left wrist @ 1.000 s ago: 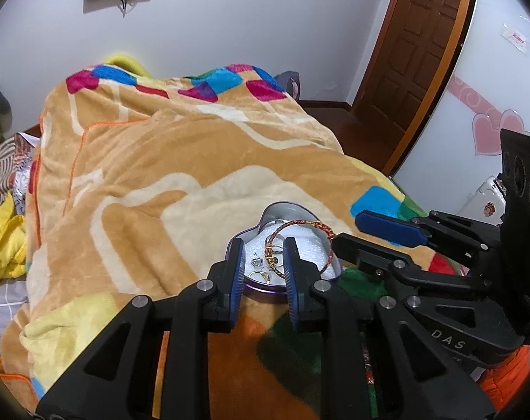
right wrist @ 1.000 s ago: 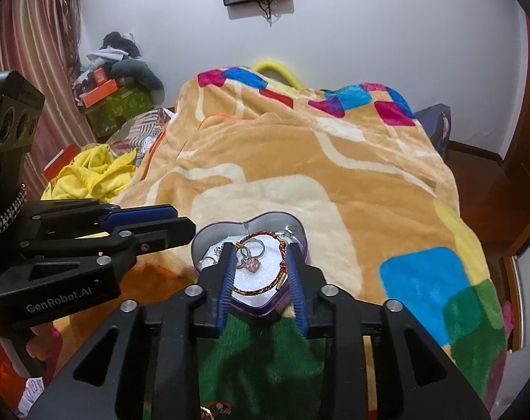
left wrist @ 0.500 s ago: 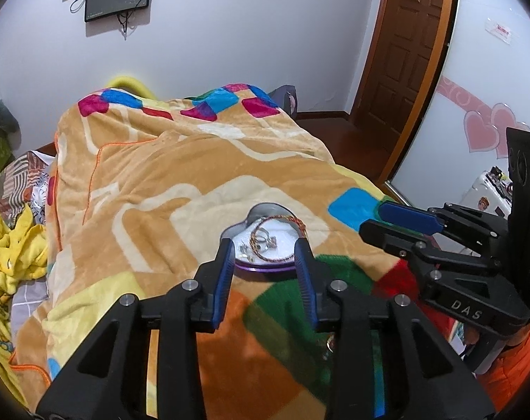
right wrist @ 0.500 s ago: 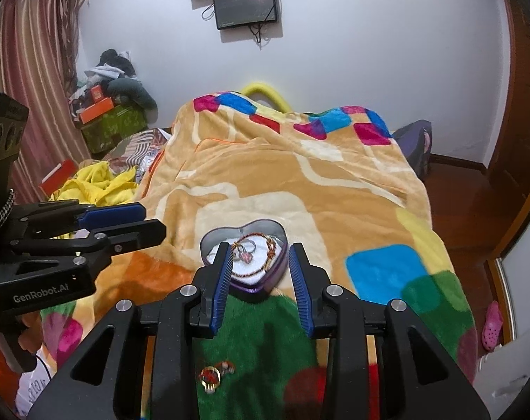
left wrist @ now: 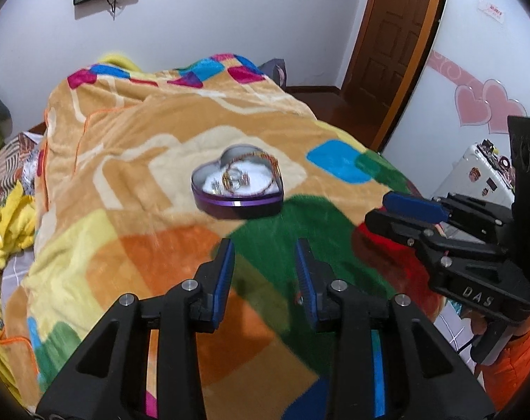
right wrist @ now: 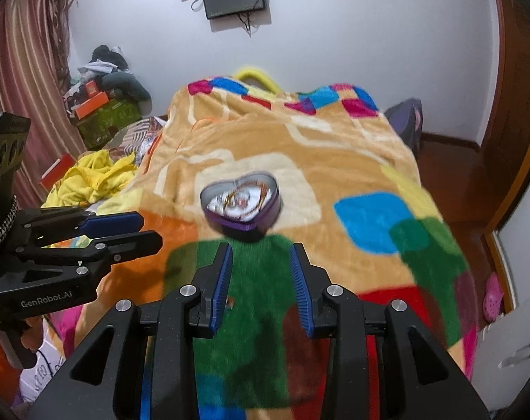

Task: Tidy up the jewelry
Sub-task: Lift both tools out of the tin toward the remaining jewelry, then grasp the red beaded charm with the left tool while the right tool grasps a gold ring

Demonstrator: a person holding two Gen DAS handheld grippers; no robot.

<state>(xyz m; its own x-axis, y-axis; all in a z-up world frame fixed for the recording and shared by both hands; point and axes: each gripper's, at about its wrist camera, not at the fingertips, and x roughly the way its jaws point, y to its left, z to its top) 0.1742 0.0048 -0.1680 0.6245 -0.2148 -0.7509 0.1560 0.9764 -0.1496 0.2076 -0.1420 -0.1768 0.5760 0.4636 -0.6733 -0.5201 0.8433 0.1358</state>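
Note:
A purple heart-shaped tin sits open on the bed's patterned blanket. It holds a red-gold bangle and a few small rings on a white lining. The tin also shows in the right wrist view, blurred. My left gripper is open and empty, well back from the tin, above the green and orange patches. My right gripper is open and empty, also back from the tin. Each gripper shows in the other's view: the right one and the left one.
A small piece of jewelry lies on the blanket near my right gripper's left finger. Yellow clothes and boxes are piled left of the bed. A brown door and white case stand on the right.
Both grippers have pulled back and up from the tin, which now lies farther off. Both stay open and empty.

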